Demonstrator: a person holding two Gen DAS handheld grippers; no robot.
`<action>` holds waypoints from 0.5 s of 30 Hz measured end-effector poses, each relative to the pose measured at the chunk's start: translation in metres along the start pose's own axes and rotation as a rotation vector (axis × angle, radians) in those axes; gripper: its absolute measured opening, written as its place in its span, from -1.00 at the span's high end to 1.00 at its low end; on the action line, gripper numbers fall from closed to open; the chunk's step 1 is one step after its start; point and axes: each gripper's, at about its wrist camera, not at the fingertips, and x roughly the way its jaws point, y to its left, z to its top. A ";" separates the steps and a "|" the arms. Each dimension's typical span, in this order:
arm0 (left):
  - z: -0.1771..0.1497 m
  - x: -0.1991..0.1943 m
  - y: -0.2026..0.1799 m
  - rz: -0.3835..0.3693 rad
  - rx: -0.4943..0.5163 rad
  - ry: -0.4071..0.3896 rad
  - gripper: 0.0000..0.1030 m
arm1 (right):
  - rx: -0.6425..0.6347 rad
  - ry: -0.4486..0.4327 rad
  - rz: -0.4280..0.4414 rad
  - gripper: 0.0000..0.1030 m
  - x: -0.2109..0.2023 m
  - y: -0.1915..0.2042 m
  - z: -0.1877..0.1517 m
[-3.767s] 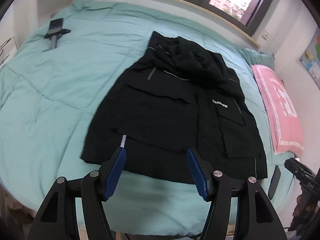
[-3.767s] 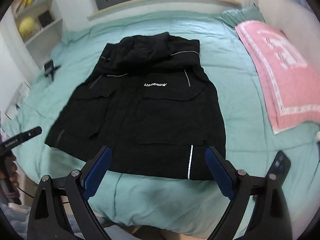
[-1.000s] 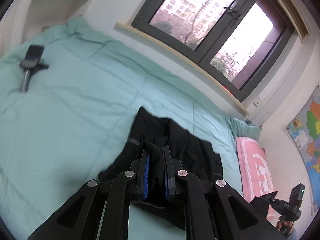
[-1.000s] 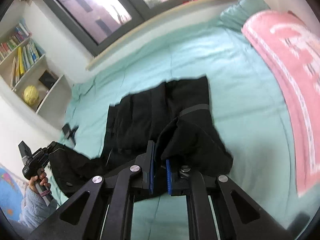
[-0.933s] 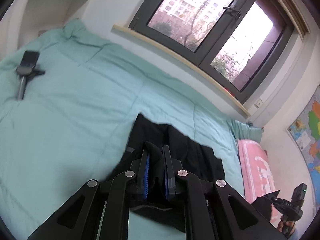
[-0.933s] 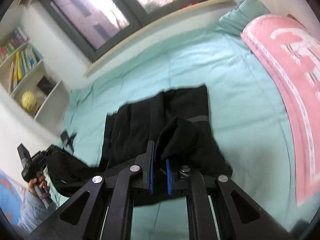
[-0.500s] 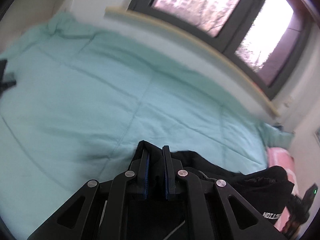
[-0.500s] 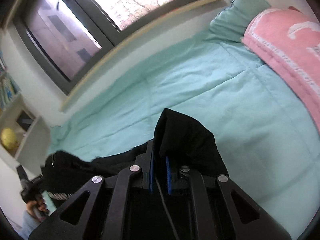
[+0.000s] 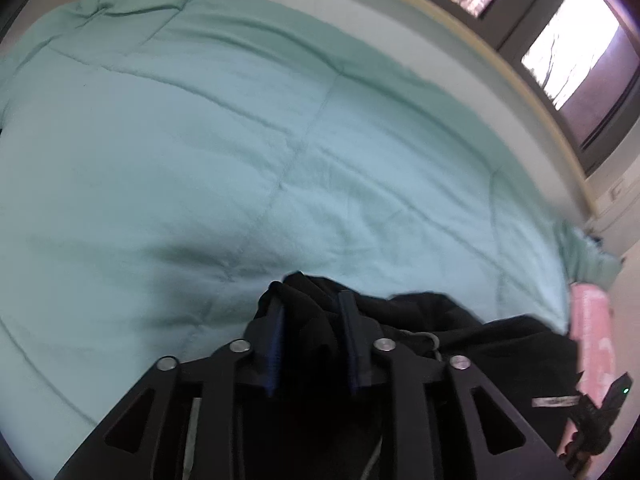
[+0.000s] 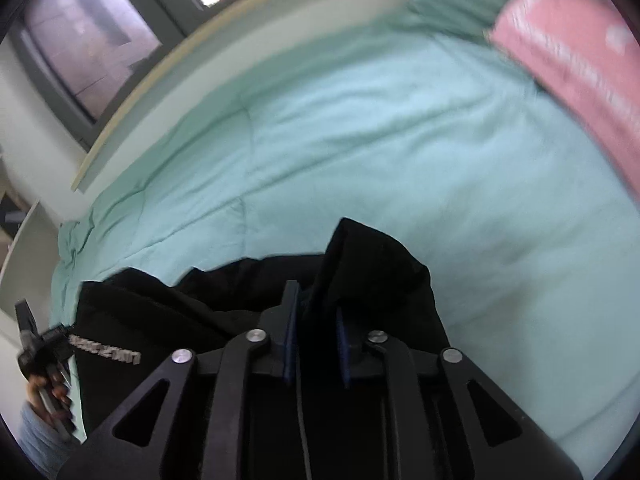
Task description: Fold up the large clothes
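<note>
A: In the left wrist view, where is the black jacket (image 9: 480,344)?

B: At the bottom, from six o'clock round to four, bunched on the mint quilt (image 9: 240,140). The left gripper (image 9: 312,320) has just been opening; its blue pads (image 9: 276,344) stand a little apart with a fold of black cloth between them. Whether the pads press on that cloth I cannot tell, since dark fabric merges with dark fingers.

A: And the right wrist view?

B: The same jacket (image 10: 168,312) runs from six o'clock out to nine. The right gripper (image 10: 314,320) has likewise just been parting its jaws, and a peak of cloth stands up between them, leaning on the right-hand pad. Again, I cannot tell whether it is pinched or loose.

A: What does one camera catch that the other misses?

B: Only the right view shows the white lettering (image 10: 106,354) on the jacket plainly, upside down near eight o'clock, and beside it a hand (image 10: 48,392) in a pale blue sleeve on the other gripper's handle. In the left view a pink pillow (image 9: 590,332) is a thin strip at four o'clock, with a green light (image 9: 625,391) on the other gripper below it; in the right view the pillow (image 10: 576,60) fills the two o'clock corner. The window (image 9: 568,52) sits at one o'clock on the left view, and at eleven (image 10: 92,36) on the right.
</note>
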 end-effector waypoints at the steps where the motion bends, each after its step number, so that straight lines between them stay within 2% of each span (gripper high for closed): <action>1: 0.004 -0.013 0.006 -0.013 -0.023 -0.016 0.35 | -0.007 -0.022 0.002 0.48 -0.011 0.003 0.003; 2: 0.008 -0.025 0.011 0.014 -0.041 -0.051 -0.03 | -0.010 -0.050 0.003 0.35 -0.023 0.007 0.005; 3: 0.013 -0.040 0.018 0.117 -0.060 -0.113 -0.40 | -0.016 -0.072 -0.003 0.09 -0.034 0.011 0.007; 4: 0.018 -0.052 0.024 0.190 -0.091 -0.164 -0.43 | -0.032 -0.104 -0.023 -0.08 -0.046 0.017 0.009; 5: 0.023 -0.067 0.035 0.231 -0.141 -0.204 -0.43 | -0.050 -0.144 -0.060 -0.35 -0.060 0.022 0.010; 6: 0.026 -0.083 0.046 0.206 -0.197 -0.222 -0.43 | -0.067 -0.195 -0.105 -0.45 -0.075 0.030 0.010; 7: 0.027 -0.094 0.052 0.158 -0.230 -0.232 -0.43 | -0.073 -0.217 -0.120 -0.46 -0.083 0.034 0.011; 9: 0.023 -0.119 0.051 0.062 -0.244 -0.238 -0.43 | -0.086 -0.240 -0.116 -0.48 -0.100 0.048 0.010; 12: 0.005 -0.137 0.023 0.008 -0.150 -0.223 -0.43 | -0.142 -0.206 -0.091 -0.47 -0.108 0.081 -0.004; 15: -0.034 -0.129 -0.030 -0.080 0.000 -0.132 -0.43 | -0.233 -0.149 -0.078 -0.47 -0.100 0.124 -0.030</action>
